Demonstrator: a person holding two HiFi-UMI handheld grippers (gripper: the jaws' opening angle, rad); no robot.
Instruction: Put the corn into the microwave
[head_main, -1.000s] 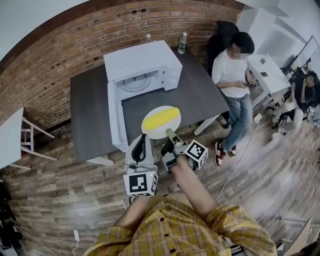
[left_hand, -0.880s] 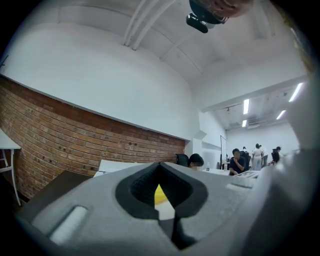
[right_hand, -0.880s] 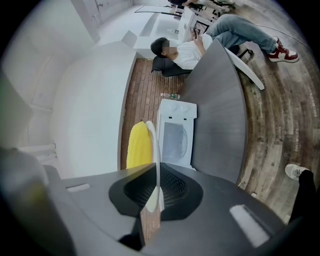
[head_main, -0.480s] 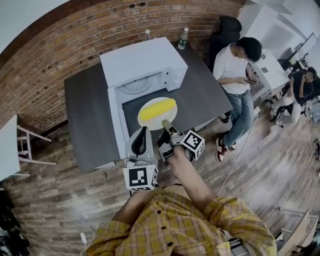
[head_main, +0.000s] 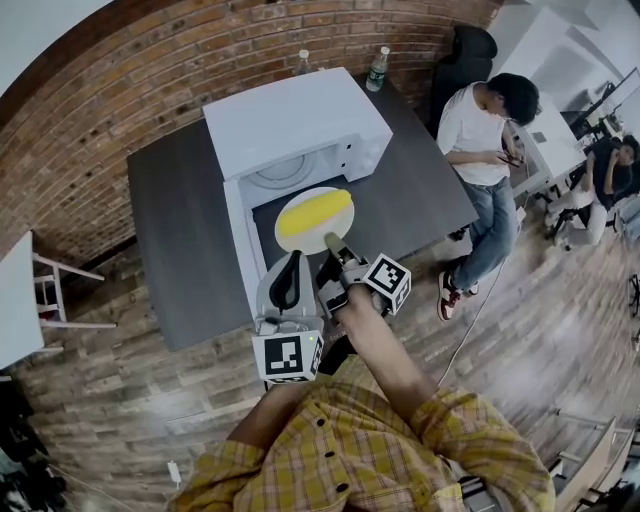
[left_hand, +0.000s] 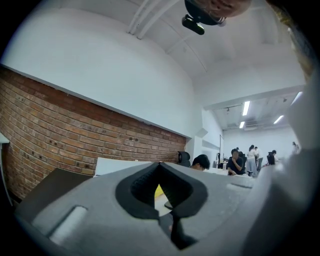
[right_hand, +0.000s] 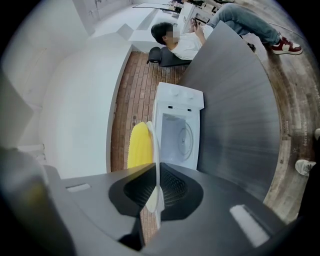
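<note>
A yellow corn cob lies on a white plate, held level just in front of the white microwave, whose cavity stands exposed. My right gripper is shut on the plate's near rim. In the right gripper view the plate shows edge-on between the jaws, with the corn on it and the microwave ahead. My left gripper hovers beside the plate's left, shut and empty; its closed tips point level at the microwave.
The microwave door swings out to the left, close to my left gripper. The dark table carries two bottles at its back edge. A person sits on a chair to the right. A brick wall runs behind.
Both grippers have moved forward towards the microwave. The plate with the corn has travelled from the table's front edge to just before the open cavity.
</note>
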